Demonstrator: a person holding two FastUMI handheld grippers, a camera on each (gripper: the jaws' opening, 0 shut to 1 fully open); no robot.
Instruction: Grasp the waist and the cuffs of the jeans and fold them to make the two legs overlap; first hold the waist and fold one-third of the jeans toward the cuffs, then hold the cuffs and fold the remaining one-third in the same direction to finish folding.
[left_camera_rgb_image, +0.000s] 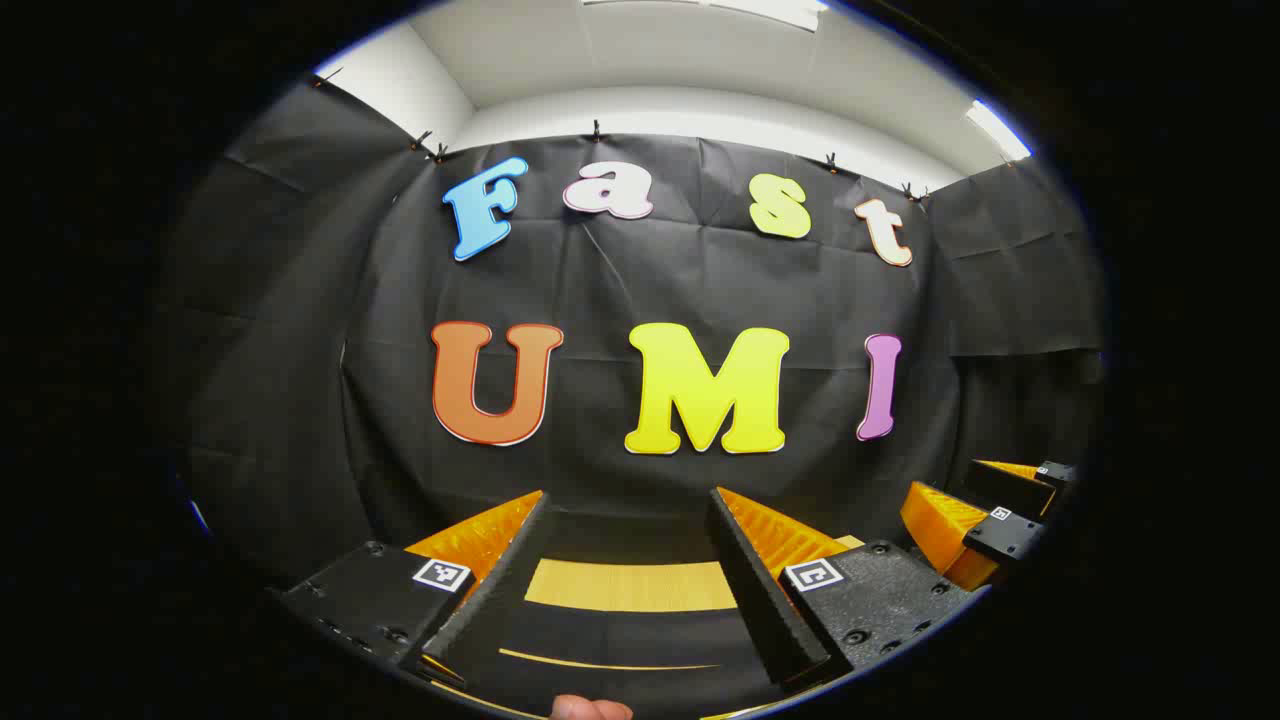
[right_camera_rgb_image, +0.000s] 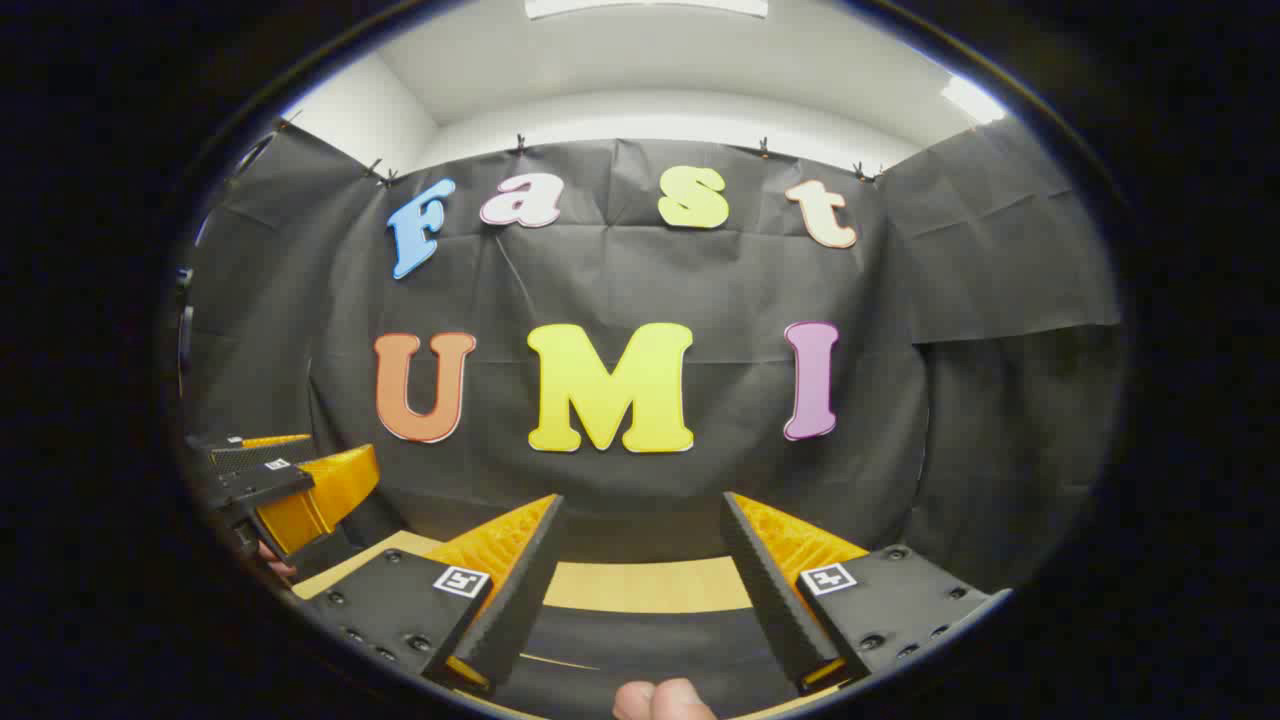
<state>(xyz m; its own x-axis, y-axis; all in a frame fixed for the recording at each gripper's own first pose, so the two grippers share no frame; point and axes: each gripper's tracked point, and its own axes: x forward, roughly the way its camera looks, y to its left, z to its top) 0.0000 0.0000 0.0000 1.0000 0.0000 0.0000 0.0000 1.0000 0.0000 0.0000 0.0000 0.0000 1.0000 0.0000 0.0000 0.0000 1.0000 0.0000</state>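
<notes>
Left gripper view is aimed level at the booth's black cloth wall (left_camera_rgb_image: 640, 290), with the left gripper (left_camera_rgb_image: 630, 520) held up, its two fingers spread well apart and nothing between them. A strip of wooden table (left_camera_rgb_image: 630, 585) is seen low between the fingers, and the right gripper (left_camera_rgb_image: 985, 510) is seen off to the side. In the right gripper view the right gripper (right_camera_rgb_image: 640, 520) is likewise spread and empty, with the left gripper (right_camera_rgb_image: 290, 480) at the far edge. Where the jeans lie cannot be told; they are probably below the frame on the table. The first grasp is judged not yet begun. Both grippers should be tilted down, the waist and cuffs found, and each edge pinched through both layers so the legs are stacked squarely.
</notes>
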